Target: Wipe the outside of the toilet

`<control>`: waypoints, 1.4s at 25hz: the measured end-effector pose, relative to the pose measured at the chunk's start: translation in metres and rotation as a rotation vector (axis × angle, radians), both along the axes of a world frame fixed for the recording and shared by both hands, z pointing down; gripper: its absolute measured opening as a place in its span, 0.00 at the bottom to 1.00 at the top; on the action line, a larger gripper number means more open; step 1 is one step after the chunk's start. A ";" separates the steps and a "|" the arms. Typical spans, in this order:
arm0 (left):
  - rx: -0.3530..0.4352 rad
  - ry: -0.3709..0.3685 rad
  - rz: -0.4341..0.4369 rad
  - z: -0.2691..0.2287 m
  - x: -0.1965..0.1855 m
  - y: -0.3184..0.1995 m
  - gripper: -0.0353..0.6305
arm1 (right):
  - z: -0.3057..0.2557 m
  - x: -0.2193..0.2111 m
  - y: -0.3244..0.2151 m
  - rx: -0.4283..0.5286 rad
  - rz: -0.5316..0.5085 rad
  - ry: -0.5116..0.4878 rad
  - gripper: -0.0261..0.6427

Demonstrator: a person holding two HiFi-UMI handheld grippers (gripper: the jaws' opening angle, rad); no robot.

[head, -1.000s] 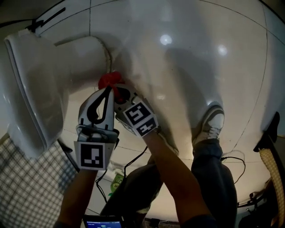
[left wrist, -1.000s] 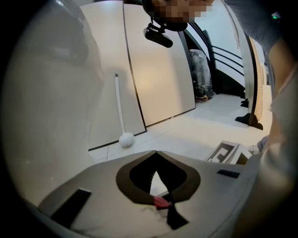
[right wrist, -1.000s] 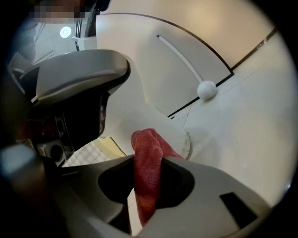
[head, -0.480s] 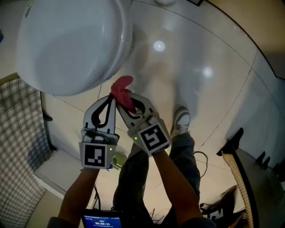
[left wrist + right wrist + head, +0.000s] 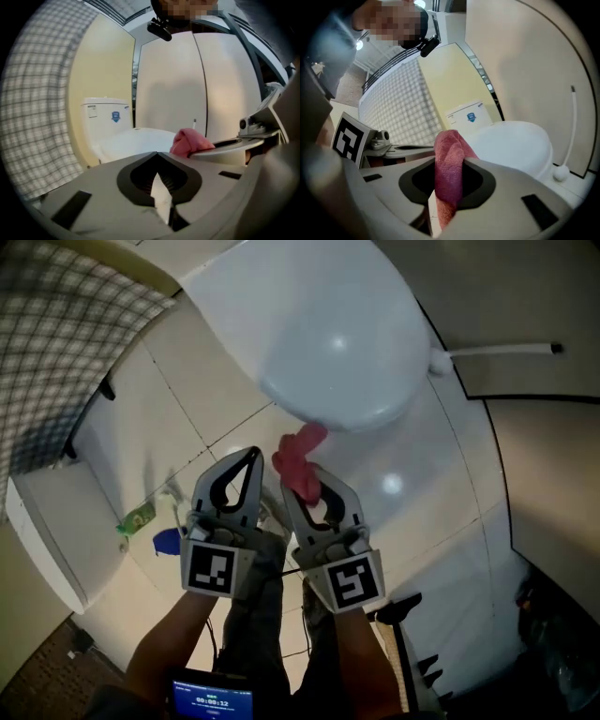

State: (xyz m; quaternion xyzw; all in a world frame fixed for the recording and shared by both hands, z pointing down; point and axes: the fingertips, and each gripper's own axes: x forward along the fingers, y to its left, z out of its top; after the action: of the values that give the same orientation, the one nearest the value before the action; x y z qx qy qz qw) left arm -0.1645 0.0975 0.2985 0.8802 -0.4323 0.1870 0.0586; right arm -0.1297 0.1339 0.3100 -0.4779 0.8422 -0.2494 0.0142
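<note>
The white toilet shows its closed lid [image 5: 328,343] above both grippers in the head view. In the left gripper view its tank [image 5: 108,119] and lid [image 5: 140,140] stand ahead. My right gripper [image 5: 302,486] is shut on a red-pink cloth [image 5: 300,454], which sticks out past the jaw tips just short of the lid's front edge. In the right gripper view the cloth [image 5: 449,173] hangs between the jaws, with the lid [image 5: 511,145] beyond. My left gripper [image 5: 249,457] sits close beside it on the left, shut, with nothing between its jaws [image 5: 157,153].
A toilet brush [image 5: 561,173] with a long white handle [image 5: 497,351] leans at the wall right of the toilet. On the tiled floor lie a green bottle [image 5: 136,518] and a blue item [image 5: 167,542]. A white box [image 5: 47,521] stands at the left, under a checked wall.
Both grippers have risen together from the toilet's base near the floor to the front of the lid. The cloth stays in the right gripper, and the head view has swung upward.
</note>
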 end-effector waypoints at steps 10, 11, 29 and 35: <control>-0.091 0.093 -0.251 0.012 -0.146 -0.017 0.07 | -0.011 -0.153 -0.050 0.082 -0.223 0.069 0.17; -0.111 0.112 -0.276 0.016 -0.165 -0.020 0.07 | -0.007 -0.170 -0.055 0.073 -0.231 0.072 0.17; -0.087 0.207 -0.350 0.200 -0.256 -0.245 0.07 | 0.190 -0.248 -0.289 0.149 -0.036 0.254 0.16; -0.075 0.235 -0.333 0.270 -0.234 -0.270 0.07 | 0.264 -0.211 -0.322 0.155 0.060 0.349 0.16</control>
State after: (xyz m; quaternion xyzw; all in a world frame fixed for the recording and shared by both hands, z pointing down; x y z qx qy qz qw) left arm -0.3981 -0.1729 0.5681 0.8094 -0.5550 0.0866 0.1714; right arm -0.3411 -0.1885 0.5736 -0.5362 0.8339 -0.0967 -0.0880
